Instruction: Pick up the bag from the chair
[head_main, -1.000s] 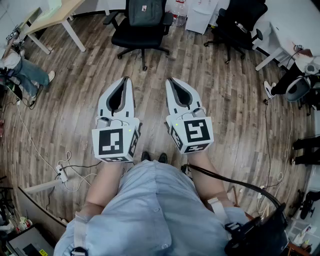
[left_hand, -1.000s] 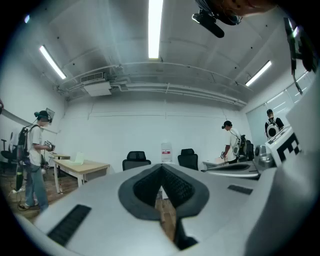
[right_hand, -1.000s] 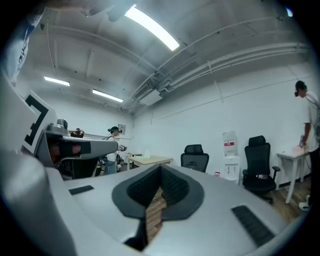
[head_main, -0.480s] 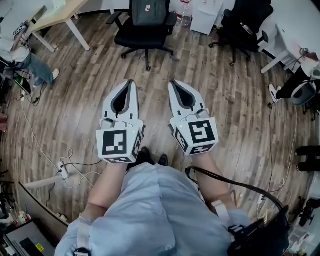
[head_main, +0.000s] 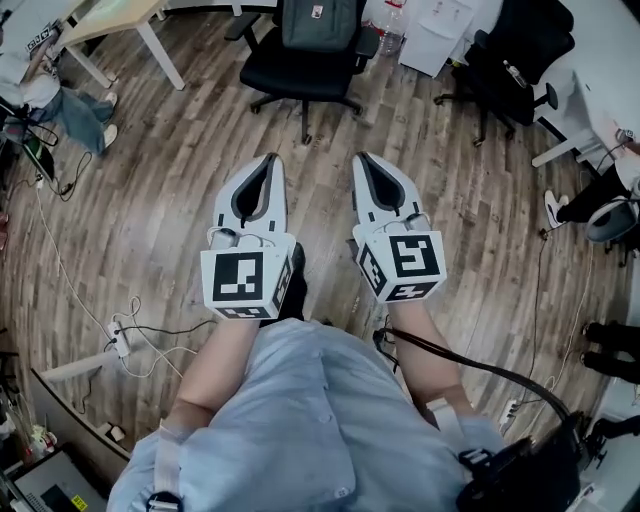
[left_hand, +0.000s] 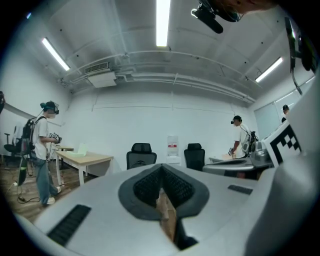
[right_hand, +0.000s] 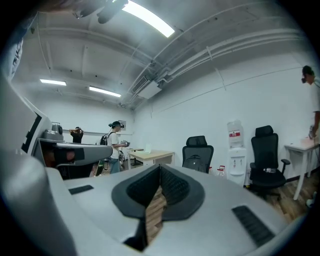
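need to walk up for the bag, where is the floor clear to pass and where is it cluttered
The wood floor is bare straight ahead up to the chair holding the bag, between the table on the left and the second chair on the right. Crowded: cables at lower left.

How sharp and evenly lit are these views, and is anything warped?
Head view: sharp, evenly lit, fisheye curves the brown wood-plank floor. Left gripper view: dark corners, the long white ceiling strip light blows out. Right gripper view: same corners, slanted ceiling strip light glares.
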